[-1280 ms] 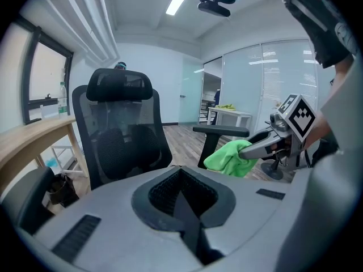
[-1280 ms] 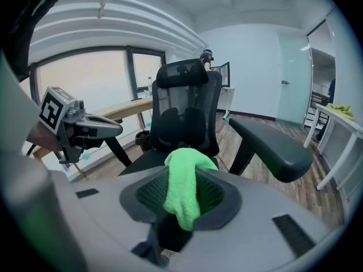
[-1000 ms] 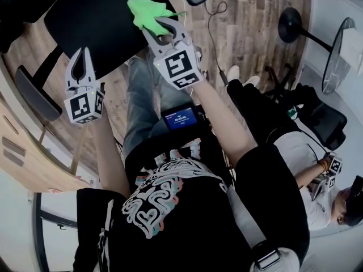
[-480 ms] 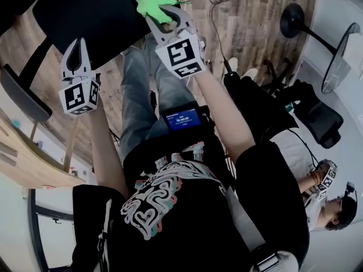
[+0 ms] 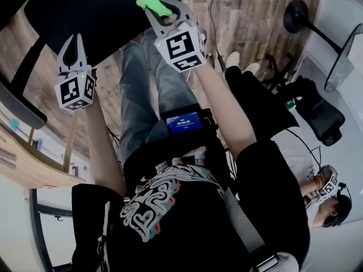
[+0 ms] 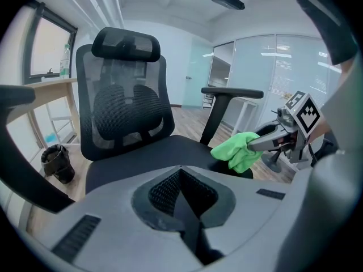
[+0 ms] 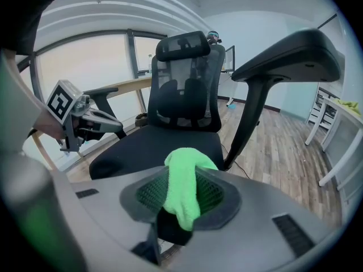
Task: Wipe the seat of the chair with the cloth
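The right gripper (image 5: 165, 7) has its fingers clamped on the green cloth (image 7: 184, 188) at the front edge of the seat (image 7: 150, 146) (contact unclear). The left gripper (image 6: 180, 171), fingers together, holds nothing.

The wood-plank floor (image 5: 249, 16) carries the black chair (image 6: 127, 106), with a dark bin (image 6: 57, 163) standing just beside it.
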